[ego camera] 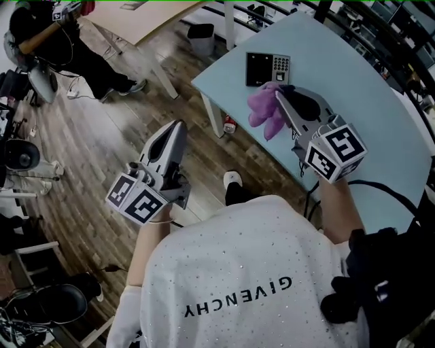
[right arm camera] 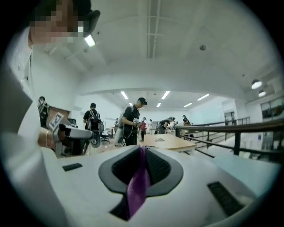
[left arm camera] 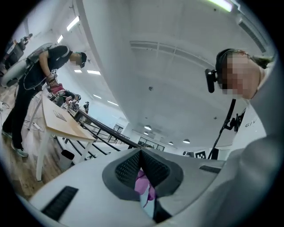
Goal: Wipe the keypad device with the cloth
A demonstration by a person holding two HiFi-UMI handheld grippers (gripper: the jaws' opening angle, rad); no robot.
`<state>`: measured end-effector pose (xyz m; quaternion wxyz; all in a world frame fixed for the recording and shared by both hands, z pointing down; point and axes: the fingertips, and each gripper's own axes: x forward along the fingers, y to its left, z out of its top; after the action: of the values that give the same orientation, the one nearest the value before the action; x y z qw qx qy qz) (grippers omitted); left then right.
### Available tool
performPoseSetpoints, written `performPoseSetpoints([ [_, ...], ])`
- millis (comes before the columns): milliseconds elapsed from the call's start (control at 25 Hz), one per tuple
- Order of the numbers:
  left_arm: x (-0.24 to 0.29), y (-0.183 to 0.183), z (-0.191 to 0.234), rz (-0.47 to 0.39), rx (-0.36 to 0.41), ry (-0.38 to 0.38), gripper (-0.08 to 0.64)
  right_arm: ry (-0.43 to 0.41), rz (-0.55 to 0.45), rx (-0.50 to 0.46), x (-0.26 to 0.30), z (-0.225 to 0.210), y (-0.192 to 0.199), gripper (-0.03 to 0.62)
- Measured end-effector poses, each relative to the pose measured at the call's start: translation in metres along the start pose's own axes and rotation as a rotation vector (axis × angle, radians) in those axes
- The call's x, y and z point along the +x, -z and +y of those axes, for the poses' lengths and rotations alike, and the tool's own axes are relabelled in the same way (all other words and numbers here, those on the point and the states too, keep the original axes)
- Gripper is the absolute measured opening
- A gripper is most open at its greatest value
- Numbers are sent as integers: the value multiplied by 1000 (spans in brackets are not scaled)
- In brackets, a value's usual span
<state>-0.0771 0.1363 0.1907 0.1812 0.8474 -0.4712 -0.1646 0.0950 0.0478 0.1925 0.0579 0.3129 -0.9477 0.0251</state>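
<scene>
Closest in, the left gripper (ego camera: 178,128) hangs out over the wood floor (ego camera: 102,136), off the bench's left side. Its jaws are pressed together on nothing as far as I can see. The bit of purple showing past them in its own view looks like the cloth further off.

The right gripper (ego camera: 280,96) is the one doing the work. It's clamped tight on the purple cloth (ego camera: 262,112), which bunches up off its tips over the light blue bench (ego camera: 360,95).

Just beyond the cloth, near the bench's left corner and close to the far edge, the keypad device (ego camera: 268,69) lies flat, with a dark panel on one side and number keys on the other. The cloth looks just short of it, but I can't tell if it's touching.

So I'd call this the approach, with the wiping not really begun. The next move is probably to push the cloth forward and down onto the face, then drag it across. Go gently, since the thing seems loose and could skid off that edge.

The room's a big open workspace with railings, a wooden table (ego camera: 143,20) and other people in dark clothes.
</scene>
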Motion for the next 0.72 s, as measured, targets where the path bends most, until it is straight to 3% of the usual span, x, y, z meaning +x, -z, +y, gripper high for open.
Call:
performPoseSetpoints([
  [80,16,-6,12,7,9,22,2,-61,-30,121,24,-9,-7,40],
  [160,34,-14,26,26,35,35,2,-72,-55,183,47,-25,-15,39],
  [360,86,-9,63,92,31,29,2,30,9,196,87,-77,6,38],
  [520,129,10,98,156,24,57,2,127,85,118,115,-117,42,35],
  [720,164,31,130,186,-23,58,2,143,92,149,139,-133,70,35],
])
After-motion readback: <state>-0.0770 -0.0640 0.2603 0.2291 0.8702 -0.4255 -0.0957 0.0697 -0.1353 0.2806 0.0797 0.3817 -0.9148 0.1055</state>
